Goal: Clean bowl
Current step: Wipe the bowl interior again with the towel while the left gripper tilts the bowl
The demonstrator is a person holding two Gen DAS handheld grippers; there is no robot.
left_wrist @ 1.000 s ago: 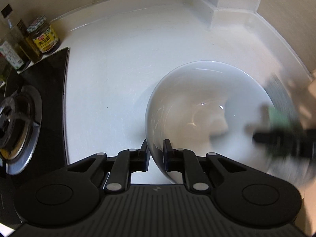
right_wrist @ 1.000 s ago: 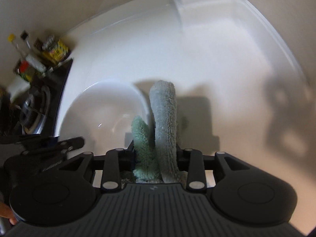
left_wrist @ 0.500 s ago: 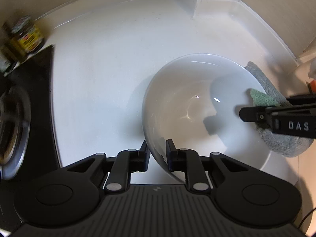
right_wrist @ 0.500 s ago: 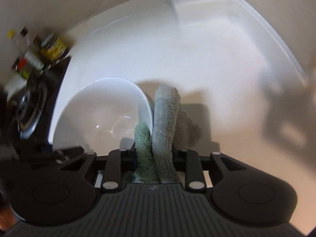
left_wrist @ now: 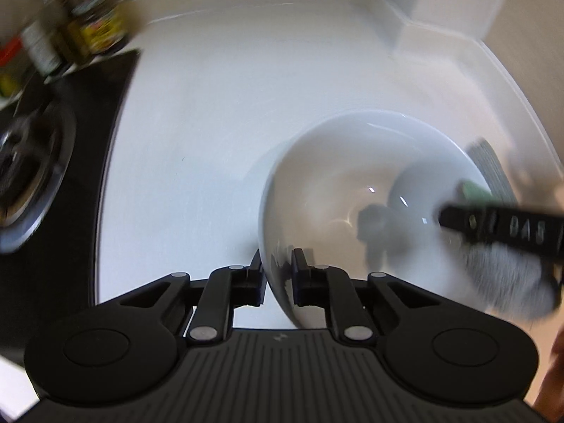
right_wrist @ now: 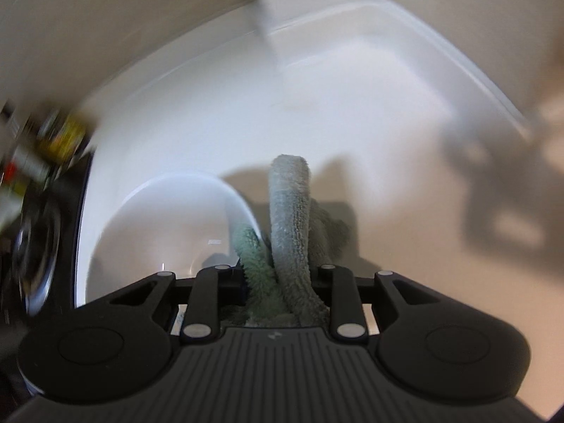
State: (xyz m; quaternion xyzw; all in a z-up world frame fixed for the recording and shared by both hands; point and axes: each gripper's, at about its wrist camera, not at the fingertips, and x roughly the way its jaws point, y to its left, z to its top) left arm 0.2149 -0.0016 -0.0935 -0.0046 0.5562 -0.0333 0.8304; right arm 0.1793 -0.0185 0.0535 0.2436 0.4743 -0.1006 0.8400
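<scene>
A white bowl (left_wrist: pixel 352 183) stands on the white counter (left_wrist: pixel 211 123), tipped a little to the left. My left gripper (left_wrist: pixel 277 268) has the bowl's near rim between its closing jaws, and both pads touch the wall. In the right wrist view the bowl (right_wrist: pixel 169 218) lies to the left. My right gripper (right_wrist: pixel 278 278) is shut on a folded grey-green cloth (right_wrist: pixel 289 211). The cloth straddles the bowl's right rim, with the green fold inside and the grey fold outside. In the left wrist view the cloth (left_wrist: pixel 493 275) and one black finger (left_wrist: pixel 500 225) of the right gripper show blurred.
A black hob with a steel burner (left_wrist: pixel 31 162) borders the counter on the left. Jars and bottles (left_wrist: pixel 98 31) stand behind it. A white wall post (left_wrist: pixel 444 3) juts out at the back right corner. Part of a hand (left_wrist: pixel 553 370) shows at the lower right.
The left gripper rolled and shifted, so the hob and jars swung further into view. Its jaws widened slightly, then narrowed on the rim. The cloth's green fold moved over the rim into the bowl.
</scene>
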